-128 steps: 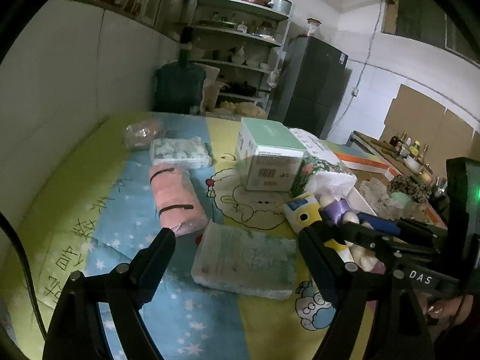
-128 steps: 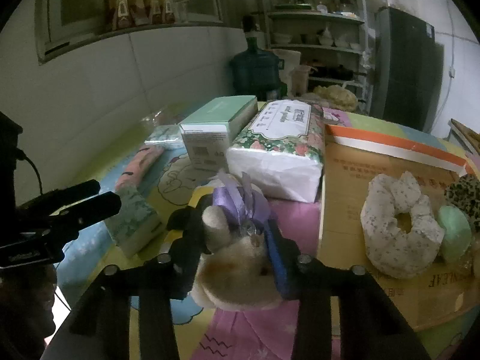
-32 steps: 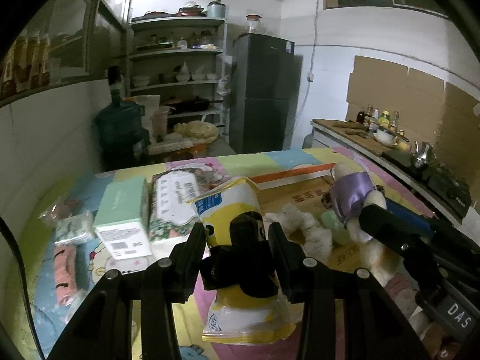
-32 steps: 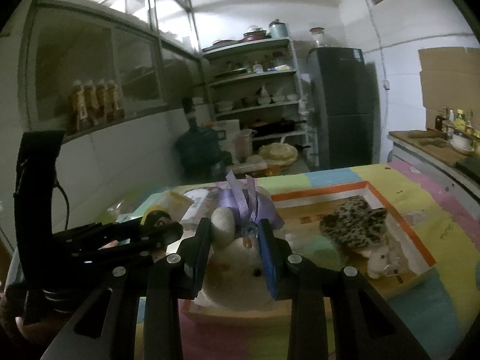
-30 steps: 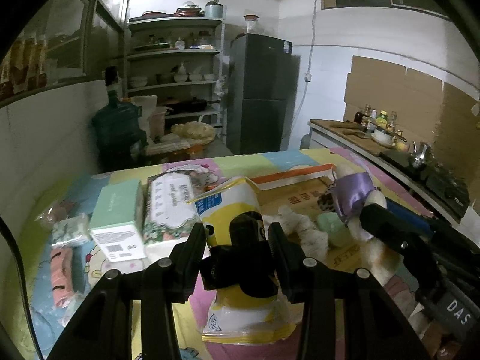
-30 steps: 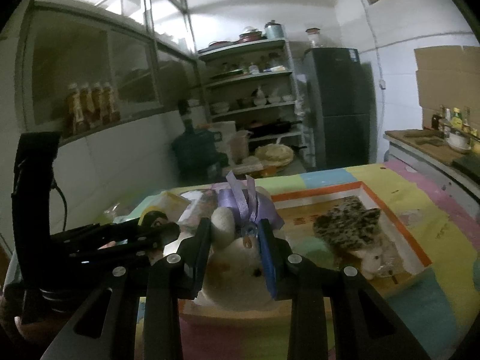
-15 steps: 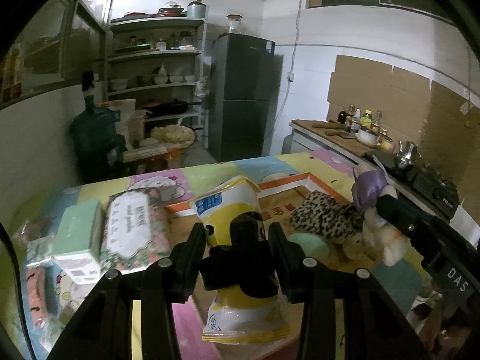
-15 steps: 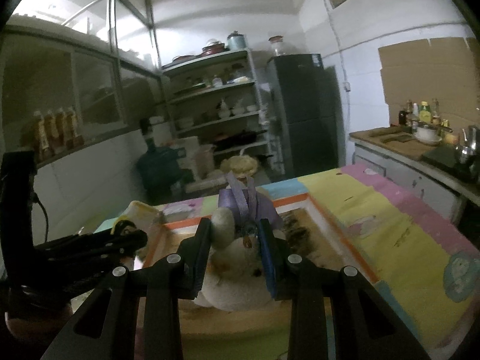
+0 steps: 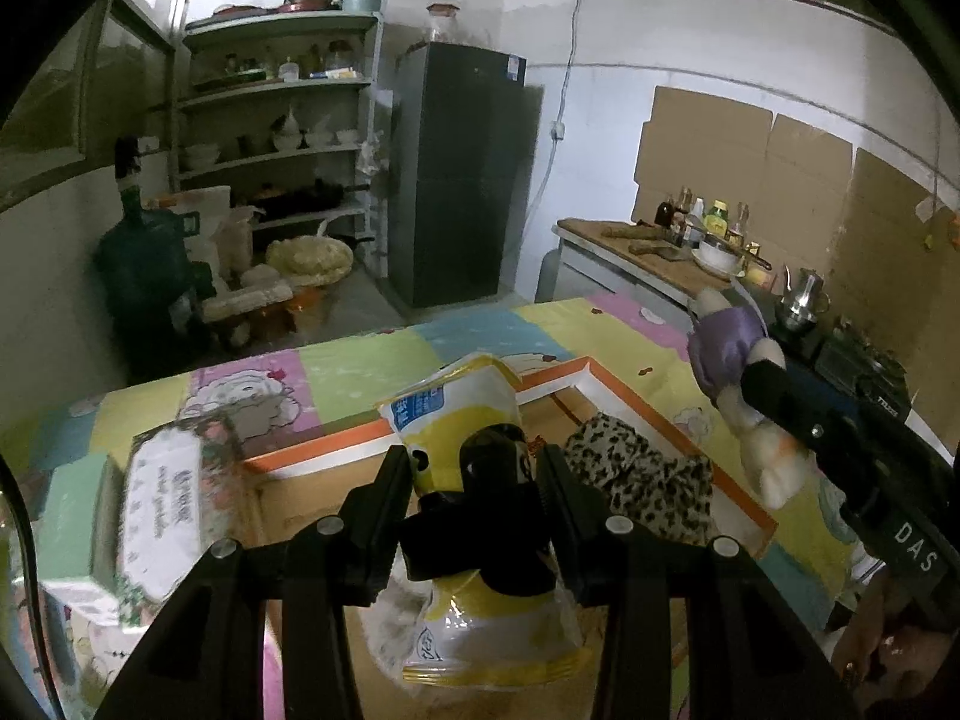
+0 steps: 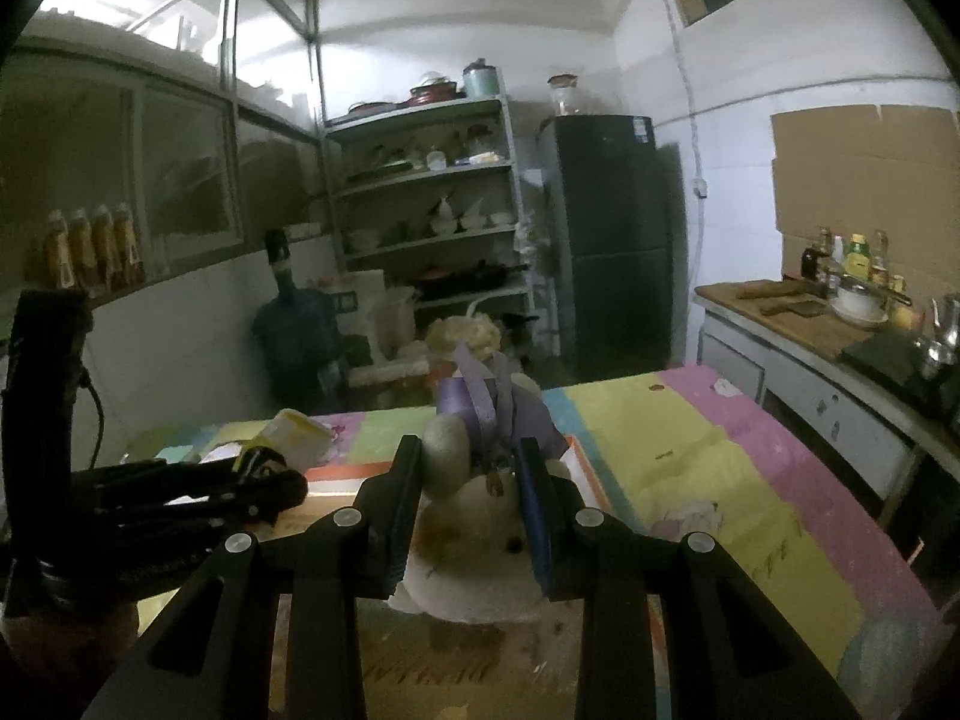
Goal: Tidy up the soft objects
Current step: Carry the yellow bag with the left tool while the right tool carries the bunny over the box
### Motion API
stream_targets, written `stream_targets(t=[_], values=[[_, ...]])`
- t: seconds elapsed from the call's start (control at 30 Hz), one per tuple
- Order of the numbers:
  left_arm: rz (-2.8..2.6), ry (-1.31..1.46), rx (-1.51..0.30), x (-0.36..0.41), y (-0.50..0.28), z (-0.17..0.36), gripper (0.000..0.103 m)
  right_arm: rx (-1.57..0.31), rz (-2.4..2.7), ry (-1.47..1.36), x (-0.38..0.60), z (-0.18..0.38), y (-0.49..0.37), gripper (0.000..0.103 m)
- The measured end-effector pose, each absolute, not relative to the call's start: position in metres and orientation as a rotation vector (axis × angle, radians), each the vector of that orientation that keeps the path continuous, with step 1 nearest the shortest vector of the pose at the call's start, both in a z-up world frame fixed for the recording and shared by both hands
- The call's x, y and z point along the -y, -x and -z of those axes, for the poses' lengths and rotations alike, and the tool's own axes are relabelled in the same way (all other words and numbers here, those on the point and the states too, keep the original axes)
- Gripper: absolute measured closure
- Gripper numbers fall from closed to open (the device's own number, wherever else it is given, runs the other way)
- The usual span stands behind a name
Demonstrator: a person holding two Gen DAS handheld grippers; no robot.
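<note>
Left wrist | yellow pouch (image 9: 474, 420) clamped (upright) between left tool (image 9: 474, 474) fingers

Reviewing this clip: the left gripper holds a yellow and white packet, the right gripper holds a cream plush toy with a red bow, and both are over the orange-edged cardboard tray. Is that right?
Not quite. The bow is purple, not red; the right wrist view shows it on the cream plush toy in the right gripper. The rest stands: the left gripper holds the yellow and white packet over the orange-edged cardboard tray.
</note>
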State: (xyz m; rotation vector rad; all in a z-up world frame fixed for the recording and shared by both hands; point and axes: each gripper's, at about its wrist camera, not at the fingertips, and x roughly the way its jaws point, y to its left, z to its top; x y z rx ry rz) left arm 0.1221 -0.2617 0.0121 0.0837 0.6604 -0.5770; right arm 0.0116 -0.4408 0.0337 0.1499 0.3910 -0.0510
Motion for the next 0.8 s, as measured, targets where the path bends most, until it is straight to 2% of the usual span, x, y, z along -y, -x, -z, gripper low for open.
stream_targets(t=[0.5,0.8], values=[[0.561,-0.078,-0.831,0.301,-0.174,0.026,0.060,-0.619,-0.049,-0.138,0.477,-0.006,-0.114,0.071],[0.560,-0.091,-0.897,0.309,-0.185,0.044,0.061,-0.686,-0.051,-0.120,0.474,0.011,-0.132,0.071]])
